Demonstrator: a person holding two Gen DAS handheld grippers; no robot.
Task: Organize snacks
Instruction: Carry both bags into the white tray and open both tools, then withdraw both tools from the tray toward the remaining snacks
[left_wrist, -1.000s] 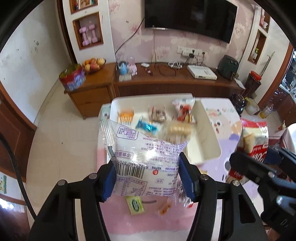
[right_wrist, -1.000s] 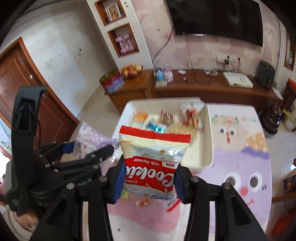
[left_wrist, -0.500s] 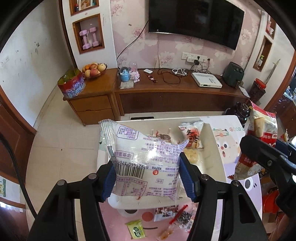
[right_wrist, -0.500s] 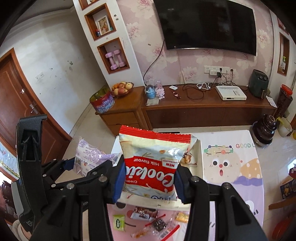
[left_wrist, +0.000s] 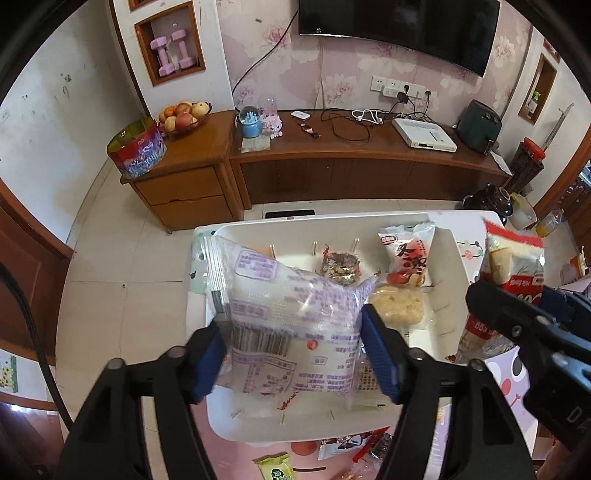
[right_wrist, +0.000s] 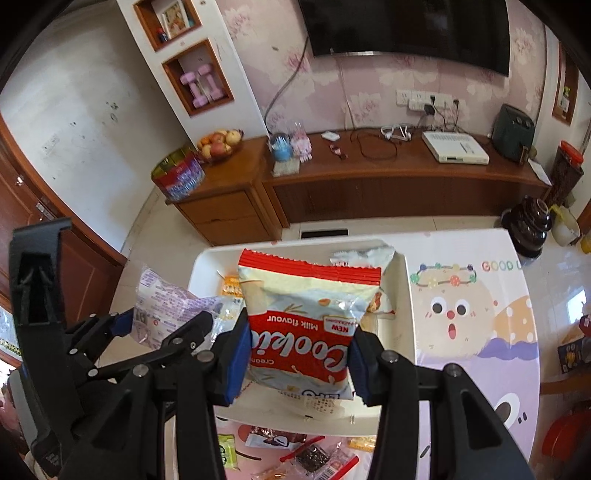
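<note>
**Two bags over the bin, loose snacks still on the table**

Left wrist view: the left tool (left_wrist: 291, 350) hangs over the white bin (left_wrist: 448, 266). Its jaws have just been opening, and the purple bag (left_wrist: 291, 314) between them looks blurred, seemingly slipping free; the pads no longer seem to press it. Several snacks already lie at the bin's far side, among them a red-printed pack (left_wrist: 406, 258). The near left of the bin is bare, giving the bag room to land.

Right wrist view: the right tool (right_wrist: 299, 363) is clamped on the cookie bag (right_wrist: 306, 321), above the bin's middle. Small packets (right_wrist: 314, 454) remain on the table (right_wrist: 472, 302) near the bin's front rim, so sorting is partly done. The tools sit close side by side, leaving little room between them.
</note>
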